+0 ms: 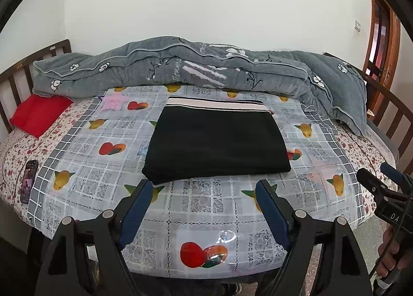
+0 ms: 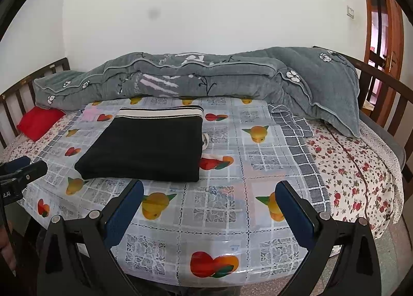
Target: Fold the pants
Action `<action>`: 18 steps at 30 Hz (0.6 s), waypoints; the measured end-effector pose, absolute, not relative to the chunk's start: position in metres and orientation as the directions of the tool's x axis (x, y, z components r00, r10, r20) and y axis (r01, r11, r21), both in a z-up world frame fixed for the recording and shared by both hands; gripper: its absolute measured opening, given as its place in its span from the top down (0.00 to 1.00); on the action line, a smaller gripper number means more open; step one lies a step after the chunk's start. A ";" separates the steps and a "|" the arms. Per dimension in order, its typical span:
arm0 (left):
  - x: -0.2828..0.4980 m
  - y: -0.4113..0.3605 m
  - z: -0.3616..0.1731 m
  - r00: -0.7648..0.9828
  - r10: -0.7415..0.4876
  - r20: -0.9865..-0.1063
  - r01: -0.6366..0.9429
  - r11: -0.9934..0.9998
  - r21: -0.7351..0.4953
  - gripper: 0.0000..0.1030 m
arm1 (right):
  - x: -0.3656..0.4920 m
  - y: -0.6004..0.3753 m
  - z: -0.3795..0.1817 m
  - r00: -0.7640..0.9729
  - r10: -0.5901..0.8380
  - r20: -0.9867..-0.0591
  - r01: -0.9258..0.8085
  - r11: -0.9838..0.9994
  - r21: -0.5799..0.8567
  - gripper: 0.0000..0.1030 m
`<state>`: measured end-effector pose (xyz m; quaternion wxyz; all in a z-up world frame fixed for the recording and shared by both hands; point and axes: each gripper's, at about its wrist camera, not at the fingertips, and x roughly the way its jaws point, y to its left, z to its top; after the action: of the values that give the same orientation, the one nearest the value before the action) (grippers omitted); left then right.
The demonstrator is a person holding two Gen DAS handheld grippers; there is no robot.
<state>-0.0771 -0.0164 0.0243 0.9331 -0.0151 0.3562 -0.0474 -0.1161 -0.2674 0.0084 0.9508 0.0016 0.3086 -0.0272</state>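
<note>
The black pants [image 1: 216, 145] lie folded in a neat rectangle in the middle of the bed [image 1: 15, 151], striped waistband toward the far edge where the grey quilt [image 1: 180, 68] is bunched. Both the left gripper [image 1: 204, 200] and the right gripper [image 2: 210, 204] hover at the near edge, fingers spread wide, holding nothing. A phone [image 1: 29, 181] sits near the left edge, well apart from the pants.
</note>
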 end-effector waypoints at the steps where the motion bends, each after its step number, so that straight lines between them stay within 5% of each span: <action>1: -0.078 -0.017 0.024 0.742 -0.098 -0.663 0.077 0.995 -0.061 0.21 | -0.116 -0.267 0.007 0.807 -0.050 -0.588 0.051 0.999 -0.015 0.03; 18: -0.081 -0.013 0.026 0.746 -0.099 -0.659 0.068 0.995 -0.072 0.21 | -0.118 -0.266 0.003 0.802 -0.035 -0.597 0.049 0.999 0.008 0.03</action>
<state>-0.0806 -0.0130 0.0256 0.9340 -0.0216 0.3539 -0.0446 -0.1182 -0.2656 0.0032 0.9490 0.0117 0.3141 -0.0221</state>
